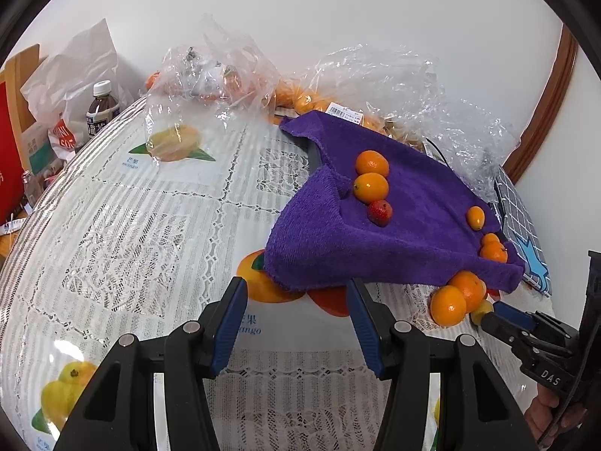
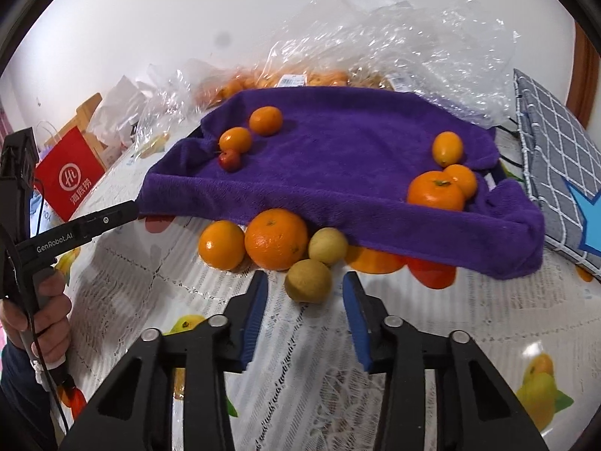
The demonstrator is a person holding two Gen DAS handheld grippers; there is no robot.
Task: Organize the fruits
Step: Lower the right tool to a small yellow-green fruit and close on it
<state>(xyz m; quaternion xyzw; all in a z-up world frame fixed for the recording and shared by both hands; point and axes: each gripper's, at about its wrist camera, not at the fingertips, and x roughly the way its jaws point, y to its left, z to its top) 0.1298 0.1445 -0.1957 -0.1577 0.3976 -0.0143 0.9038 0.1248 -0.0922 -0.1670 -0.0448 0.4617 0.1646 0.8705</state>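
**Fruit on and under a purple towel**

A plush purple towel (image 2: 338, 158) is draped over a raised edge on the lace-covered table (image 1: 131, 225). On its nap lie small smooth oranges (image 2: 266, 120), a glossy red fruit (image 2: 230, 159) and an oval kumquat (image 2: 447, 148). At its front hem sit two round dimpled oranges (image 2: 276, 238) and two dull yellow-green fruits (image 2: 308, 281). The right hand-held gripper (image 2: 305, 293) is open, its blue ribbed pads on either side of the nearer yellow-green fruit. The left hand-held gripper (image 1: 296, 300) is open and empty at the towel's edge. Crinkled clear bags (image 1: 394, 75) lie behind.
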